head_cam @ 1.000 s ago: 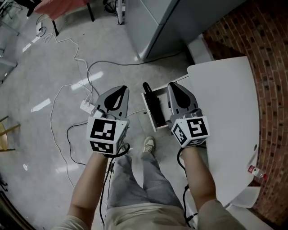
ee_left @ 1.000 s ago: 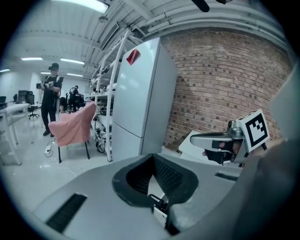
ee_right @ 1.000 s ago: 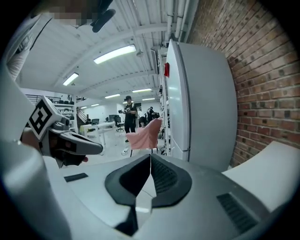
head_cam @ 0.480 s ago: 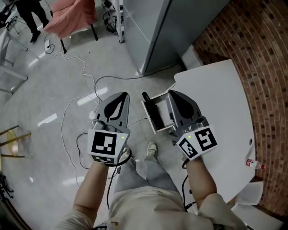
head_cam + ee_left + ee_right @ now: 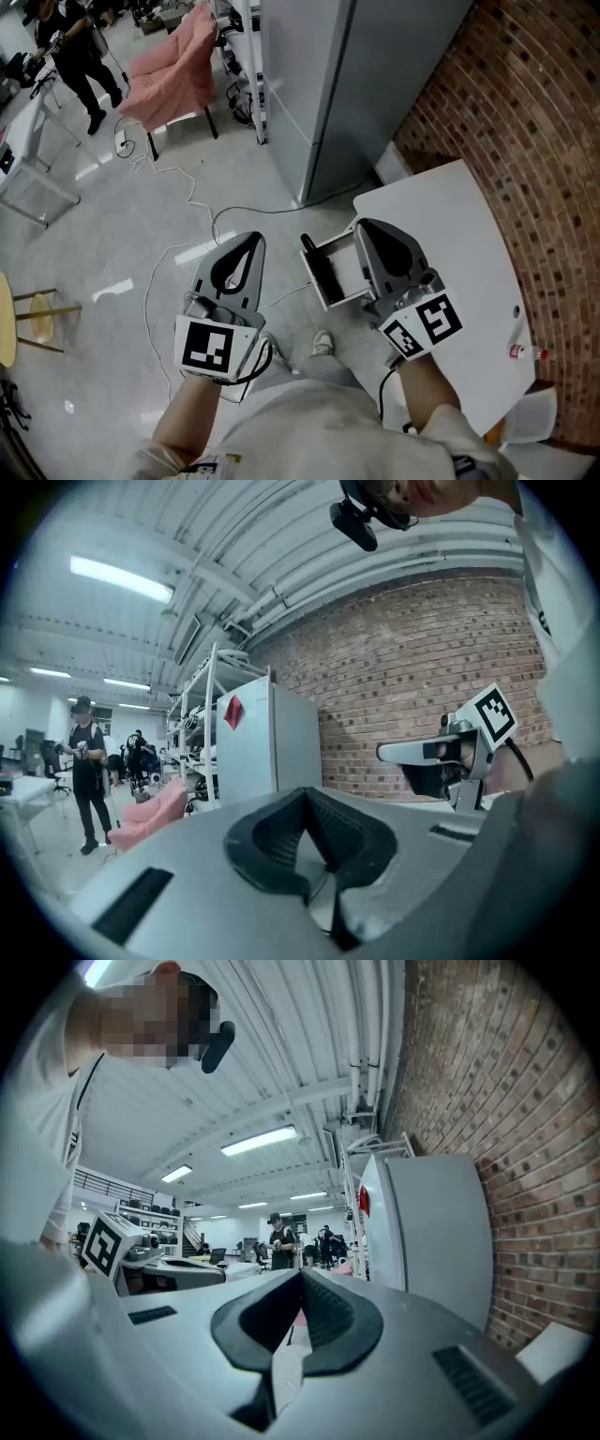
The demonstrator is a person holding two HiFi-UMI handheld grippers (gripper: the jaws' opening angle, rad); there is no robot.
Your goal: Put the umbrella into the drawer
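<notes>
Fingers of left gripper (image 5: pixel 251 240) and right gripper (image 5: pixel 364 228) are pressed together, empty; the folded umbrella (image 5: pixel 316 270) in the open drawer (image 5: pixel 340 272) is judged light, fabric-slippery, best gripped by its handle.

Black umbrella (image 5: pixel 322 272) lies lengthwise inside the open white drawer (image 5: pixel 343 264), just left of the jaws of the right gripper (image 5: pixel 360 225).
</notes>
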